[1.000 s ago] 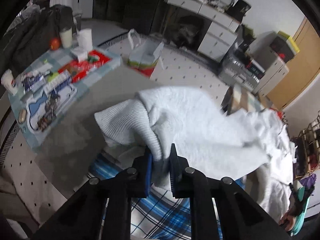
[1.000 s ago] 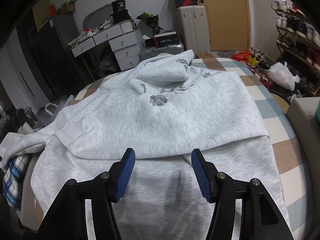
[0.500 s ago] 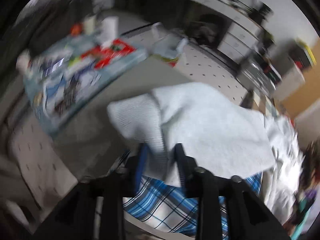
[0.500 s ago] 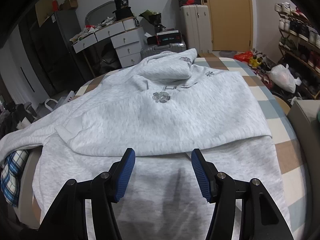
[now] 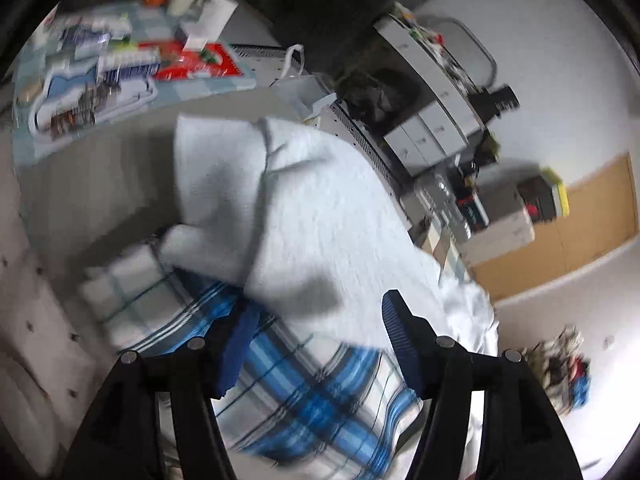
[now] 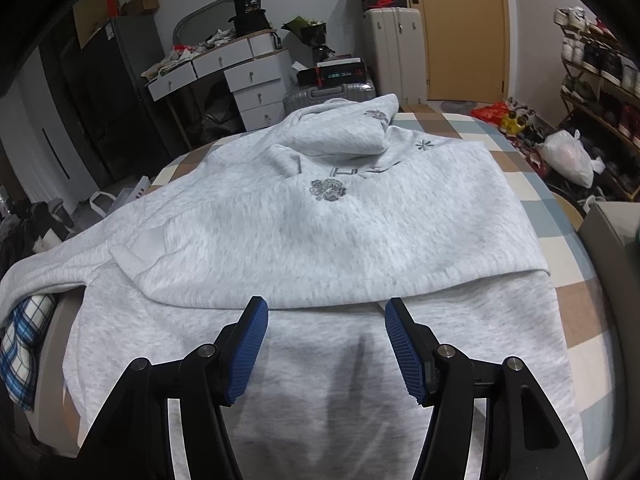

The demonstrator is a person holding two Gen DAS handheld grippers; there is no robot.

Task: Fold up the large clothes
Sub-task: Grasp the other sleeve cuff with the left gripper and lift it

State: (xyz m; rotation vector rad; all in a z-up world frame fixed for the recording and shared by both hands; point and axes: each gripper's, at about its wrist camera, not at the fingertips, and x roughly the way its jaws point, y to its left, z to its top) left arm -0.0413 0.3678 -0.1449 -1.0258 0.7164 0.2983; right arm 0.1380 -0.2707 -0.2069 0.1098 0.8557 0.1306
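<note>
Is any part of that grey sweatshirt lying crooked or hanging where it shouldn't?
Yes. One sleeve trails off the table's left edge onto a blue plaid cloth, not folded in. The hood sits bunched.

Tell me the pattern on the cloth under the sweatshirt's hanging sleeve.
Blue-and-white plaid cloth, clearest in the left wrist view, lying under the grey sleeve.

free: checked table (image 6: 560, 216) right edge bare | blocked: sweatshirt (image 6: 320, 232) covers middle, suitcase (image 6: 394, 56) behind

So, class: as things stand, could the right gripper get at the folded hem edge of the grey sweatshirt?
Probably yes. The right gripper hangs open just short of the sweatshirt's folded edge, and nothing lies between its pads and the cloth.
</note>
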